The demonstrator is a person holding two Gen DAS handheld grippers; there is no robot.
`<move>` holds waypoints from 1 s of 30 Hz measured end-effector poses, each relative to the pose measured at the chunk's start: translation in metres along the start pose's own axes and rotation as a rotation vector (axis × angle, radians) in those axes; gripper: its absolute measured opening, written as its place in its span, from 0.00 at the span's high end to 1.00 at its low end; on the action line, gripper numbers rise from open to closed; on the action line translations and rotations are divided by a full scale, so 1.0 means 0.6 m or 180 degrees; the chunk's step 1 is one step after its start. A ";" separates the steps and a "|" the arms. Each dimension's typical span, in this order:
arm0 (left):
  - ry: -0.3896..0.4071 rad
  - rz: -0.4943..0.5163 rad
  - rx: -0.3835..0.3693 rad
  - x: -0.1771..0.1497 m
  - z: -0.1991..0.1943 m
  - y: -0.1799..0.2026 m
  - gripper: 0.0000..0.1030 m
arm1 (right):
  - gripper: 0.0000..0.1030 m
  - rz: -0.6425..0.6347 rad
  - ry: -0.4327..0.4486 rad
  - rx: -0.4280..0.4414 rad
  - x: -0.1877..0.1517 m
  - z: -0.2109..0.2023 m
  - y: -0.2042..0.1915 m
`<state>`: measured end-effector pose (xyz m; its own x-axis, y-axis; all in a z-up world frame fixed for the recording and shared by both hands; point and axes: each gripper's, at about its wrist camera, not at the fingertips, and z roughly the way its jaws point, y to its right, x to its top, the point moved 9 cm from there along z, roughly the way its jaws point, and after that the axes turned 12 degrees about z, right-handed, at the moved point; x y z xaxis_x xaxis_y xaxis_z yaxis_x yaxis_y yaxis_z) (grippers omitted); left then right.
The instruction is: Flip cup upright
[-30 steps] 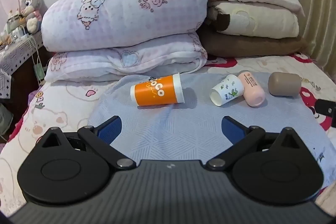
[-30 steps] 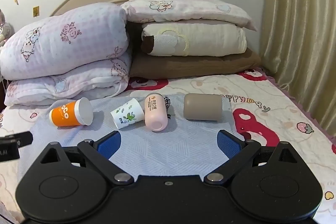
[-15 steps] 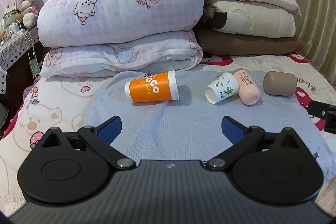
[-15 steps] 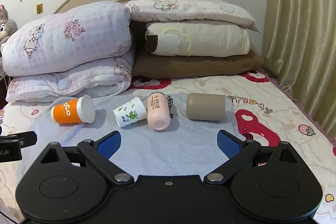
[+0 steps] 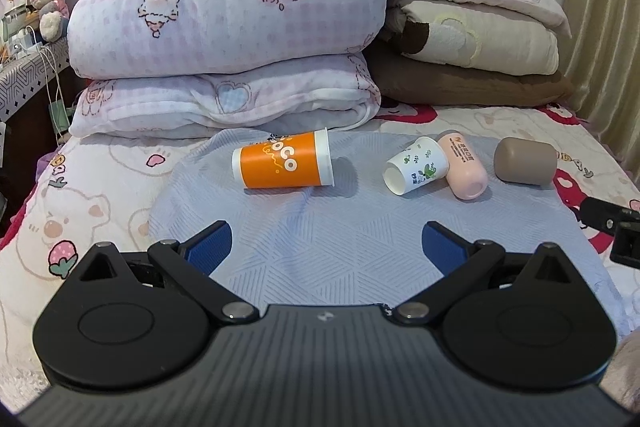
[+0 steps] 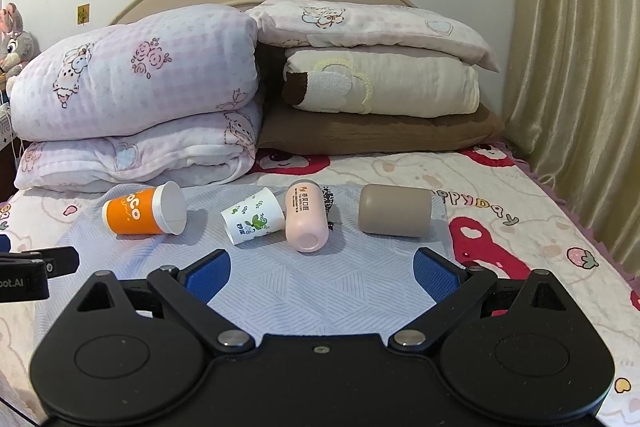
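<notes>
1. Nearest the lens, the left gripper (image 5: 325, 242) has its blue-padded fingers (image 5: 210, 241) spread wide, holding nothing; it hangs low over a pale blue mat (image 5: 320, 247), well short of the cups.
2. Likewise the right gripper (image 6: 322, 269) is spread wide and empty, hovering over the same mat.
3. Beyond lie four cups on their sides, none upright: an orange paper cup (image 5: 283, 161) ahead of the left gripper; a small white leaf-print cup (image 6: 253, 220) touching a pink tumbler (image 6: 306, 215); a taupe cup (image 6: 395, 210) apart.
4. Wide fingers probably prepare a grasp around a cup's body.
5. Folded quilts (image 6: 136, 99) are stacked against the headboard.
</notes>
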<state>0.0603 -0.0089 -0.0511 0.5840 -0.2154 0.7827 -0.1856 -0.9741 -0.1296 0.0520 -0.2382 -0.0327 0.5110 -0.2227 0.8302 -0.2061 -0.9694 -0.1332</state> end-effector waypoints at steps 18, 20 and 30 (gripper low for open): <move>-0.0069 0.0149 0.0034 -0.005 0.004 0.008 0.00 | 0.03 -0.0043 -0.0030 0.0002 -0.004 0.000 -0.004; -0.0088 0.0150 0.0034 -0.006 0.005 0.008 0.00 | 0.03 -0.0049 -0.0036 0.0005 -0.004 0.001 -0.005; -0.0155 0.0173 0.0033 -0.012 0.011 0.009 0.00 | 0.03 -0.0027 -0.0059 -0.0014 -0.008 0.005 -0.002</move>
<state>0.0604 -0.0129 -0.0613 0.6110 -0.2710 0.7438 -0.2101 -0.9614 -0.1777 0.0522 -0.2365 -0.0383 0.5282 -0.2164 0.8211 -0.2054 -0.9708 -0.1237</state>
